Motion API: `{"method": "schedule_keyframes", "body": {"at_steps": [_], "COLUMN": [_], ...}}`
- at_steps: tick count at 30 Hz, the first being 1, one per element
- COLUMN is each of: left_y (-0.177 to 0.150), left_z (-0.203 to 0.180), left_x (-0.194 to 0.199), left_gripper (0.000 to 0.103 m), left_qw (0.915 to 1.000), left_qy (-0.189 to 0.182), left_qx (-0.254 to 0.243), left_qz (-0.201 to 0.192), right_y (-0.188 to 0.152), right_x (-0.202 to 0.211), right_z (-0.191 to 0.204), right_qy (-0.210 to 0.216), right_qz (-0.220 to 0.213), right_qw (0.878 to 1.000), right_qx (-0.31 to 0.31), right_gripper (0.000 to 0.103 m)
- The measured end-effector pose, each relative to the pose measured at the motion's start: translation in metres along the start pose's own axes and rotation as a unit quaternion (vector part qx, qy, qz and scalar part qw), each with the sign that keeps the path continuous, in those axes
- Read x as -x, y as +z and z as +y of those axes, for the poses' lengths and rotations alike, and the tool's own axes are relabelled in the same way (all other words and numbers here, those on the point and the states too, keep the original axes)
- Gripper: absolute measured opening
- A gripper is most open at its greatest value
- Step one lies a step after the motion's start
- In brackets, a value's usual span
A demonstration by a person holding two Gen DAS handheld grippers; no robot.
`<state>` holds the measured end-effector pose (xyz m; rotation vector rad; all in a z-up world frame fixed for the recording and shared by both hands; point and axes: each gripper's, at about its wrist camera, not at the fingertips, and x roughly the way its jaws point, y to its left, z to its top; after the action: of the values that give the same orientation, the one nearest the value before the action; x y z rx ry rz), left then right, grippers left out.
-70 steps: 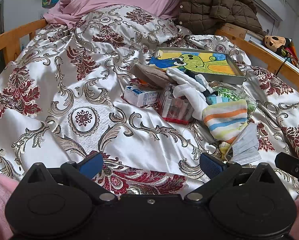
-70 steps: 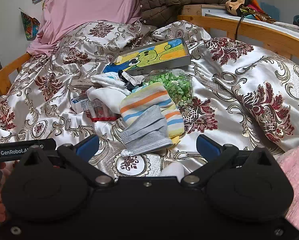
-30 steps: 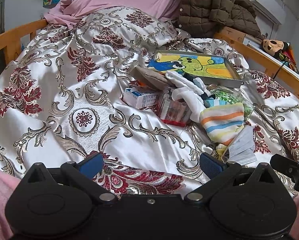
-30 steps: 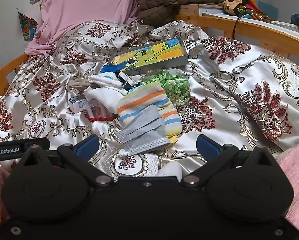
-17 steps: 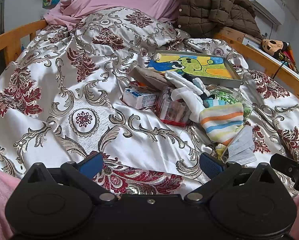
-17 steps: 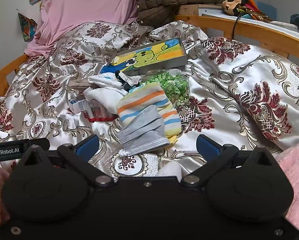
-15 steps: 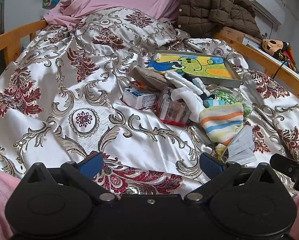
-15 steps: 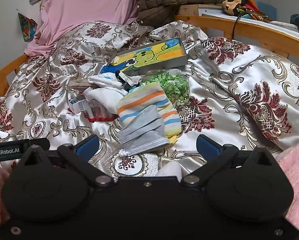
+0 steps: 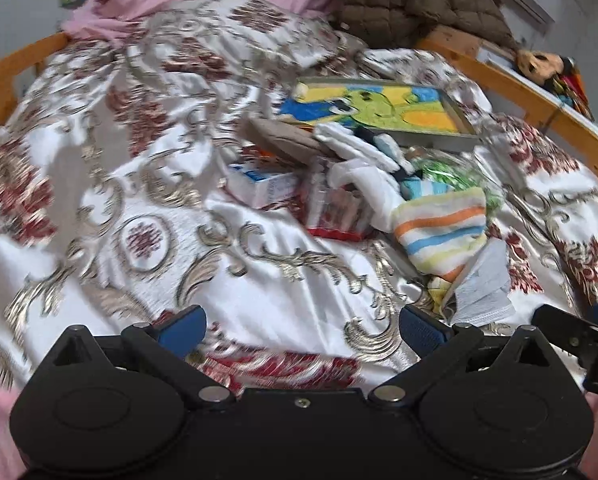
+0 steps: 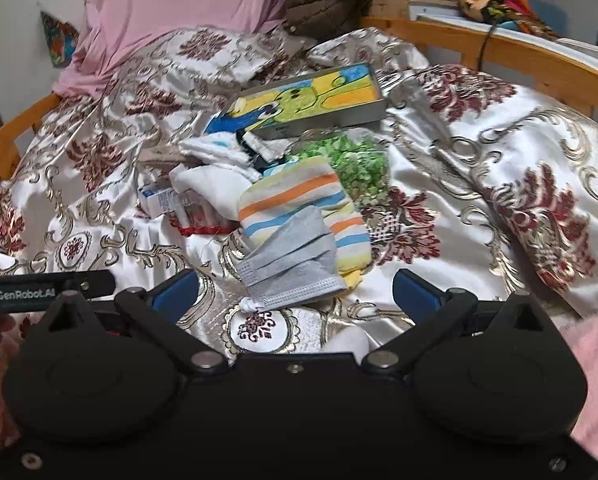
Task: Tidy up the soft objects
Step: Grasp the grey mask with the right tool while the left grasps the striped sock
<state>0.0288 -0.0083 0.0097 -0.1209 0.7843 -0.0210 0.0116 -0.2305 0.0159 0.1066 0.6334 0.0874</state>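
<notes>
While both tools hang low over the bed [image 9: 259, 280], the left tool [image 9: 301, 326] stands with fingers apart and empty above bare quilt. Ahead of it lie a box [image 9: 261, 186], white socks [image 9: 363, 184], a striped sock [image 10: 299, 200] and a grey mask [image 10: 295, 266], piled just before a tray [image 10: 327, 120]. The right tool [image 10: 295, 292], also apart and empty, sits just short of the mask.

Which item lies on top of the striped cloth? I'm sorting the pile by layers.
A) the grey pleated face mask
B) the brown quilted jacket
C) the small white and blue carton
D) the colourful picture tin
A: the grey pleated face mask overlaps the near end of the orange, blue and yellow striped cloth.
</notes>
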Motion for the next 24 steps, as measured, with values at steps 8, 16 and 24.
{"method": "schedule_keyframes", "body": {"at_steps": [8,16,24], "left_y": [0.039,0.067,0.067], "left_z": [-0.017,-0.01,-0.014], "left_x": [-0.043,-0.103,-0.153], "left_gripper": [0.102,0.102,0.093], "left_qw": [0.9964,0.9844,0.9619], "left_qy": [-0.078,-0.151,-0.217], "left_qx": [-0.025,0.052,0.116], "left_qz": [0.024,0.073,0.119], "right_y": [0.03,0.047,0.056], "right_x": [-0.044,-0.091,-0.121], "right_z": [-0.001,-0.024,-0.014], "right_qy": [0.017,0.047,0.044], "right_qz": [0.046,0.12,0.135], "right_qw": [0.998,0.992,0.99], "right_qx": [0.032,-0.015,0.015], "right_gripper": [0.102,0.102,0.091]}}
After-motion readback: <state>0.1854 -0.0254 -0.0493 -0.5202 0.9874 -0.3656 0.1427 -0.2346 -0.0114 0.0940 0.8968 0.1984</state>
